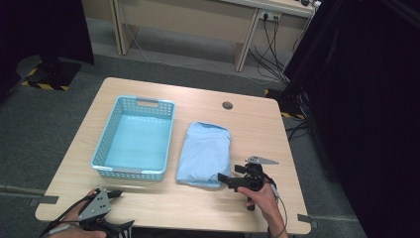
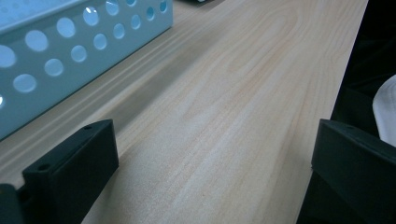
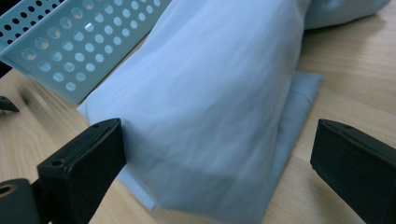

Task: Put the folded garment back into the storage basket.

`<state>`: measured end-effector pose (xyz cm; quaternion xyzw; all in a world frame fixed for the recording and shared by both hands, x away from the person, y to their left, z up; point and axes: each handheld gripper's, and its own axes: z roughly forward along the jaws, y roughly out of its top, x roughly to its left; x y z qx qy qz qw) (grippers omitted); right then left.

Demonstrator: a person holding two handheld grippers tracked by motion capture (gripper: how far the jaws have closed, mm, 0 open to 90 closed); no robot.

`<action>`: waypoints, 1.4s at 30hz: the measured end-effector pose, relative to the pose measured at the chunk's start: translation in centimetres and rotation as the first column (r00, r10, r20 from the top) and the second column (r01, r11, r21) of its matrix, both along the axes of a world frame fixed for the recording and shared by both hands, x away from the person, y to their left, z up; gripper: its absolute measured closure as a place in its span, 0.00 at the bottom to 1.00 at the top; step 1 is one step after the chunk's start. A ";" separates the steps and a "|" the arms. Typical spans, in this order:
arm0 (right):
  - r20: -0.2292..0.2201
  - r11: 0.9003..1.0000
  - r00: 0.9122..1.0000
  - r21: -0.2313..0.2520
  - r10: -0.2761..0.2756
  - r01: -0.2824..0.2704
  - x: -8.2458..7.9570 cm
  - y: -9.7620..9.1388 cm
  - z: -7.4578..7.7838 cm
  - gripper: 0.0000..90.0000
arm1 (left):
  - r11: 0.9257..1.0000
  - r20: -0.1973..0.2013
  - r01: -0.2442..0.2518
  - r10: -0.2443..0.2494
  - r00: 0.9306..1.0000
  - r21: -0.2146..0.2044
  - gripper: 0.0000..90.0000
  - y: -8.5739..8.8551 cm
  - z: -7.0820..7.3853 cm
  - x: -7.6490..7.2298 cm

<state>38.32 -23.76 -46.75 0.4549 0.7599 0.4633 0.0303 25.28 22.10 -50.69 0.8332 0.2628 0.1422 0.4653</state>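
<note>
Both tools stood with jaws apart: right tool [image 1: 224, 177] at the folded blue cloth [image 1: 205, 153], left tool [image 1: 117, 194] near the basket [image 1: 106, 148]. No writing was readable.

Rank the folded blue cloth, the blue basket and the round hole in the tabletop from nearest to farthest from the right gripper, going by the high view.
From the right gripper:
1. Folded blue cloth, right beside its jaws.
2. Blue basket, farther left.
3. Round hole, near the table's far edge.

We log: light wood table [image 1: 247, 124], grommet hole [image 1: 227, 105] near far edge. On it: blue perforated basket [image 1: 134, 138] left, folded blue cloth [image 1: 204, 153] just beside.
</note>
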 end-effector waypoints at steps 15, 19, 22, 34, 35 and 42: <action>-0.019 1.000 1.000 0.021 -0.010 0.011 0.8 0.1 -0.2 0.04 | 1.000 0.001 0.001 -0.001 1.000 -0.002 0.00 0.0 0.0 0.0; -0.019 1.000 1.000 0.026 -0.007 0.007 1.1 0.4 -0.1 0.04 | 1.000 0.000 0.001 -0.001 1.000 -0.003 0.00 0.0 0.0 0.0; -0.021 0.999 1.000 0.037 0.002 -0.001 1.7 0.6 -0.1 0.03 | 1.000 0.001 0.001 -0.001 1.000 -0.003 0.00 0.0 0.0 0.0; -0.032 0.999 0.999 0.045 0.010 -0.009 3.3 1.3 0.0 0.04 | 1.000 0.001 0.001 -0.001 1.000 -0.003 0.00 0.0 0.0 0.0; -0.033 0.999 0.999 0.044 0.009 -0.008 3.5 1.3 -0.1 0.05 | 1.000 0.001 0.001 -0.001 1.000 -0.004 0.00 0.0 0.0 0.0; -0.027 0.999 0.999 0.045 0.017 -0.016 4.2 2.0 0.2 0.06 | 1.000 0.001 0.001 -0.001 1.000 -0.003 0.00 0.0 0.0 0.0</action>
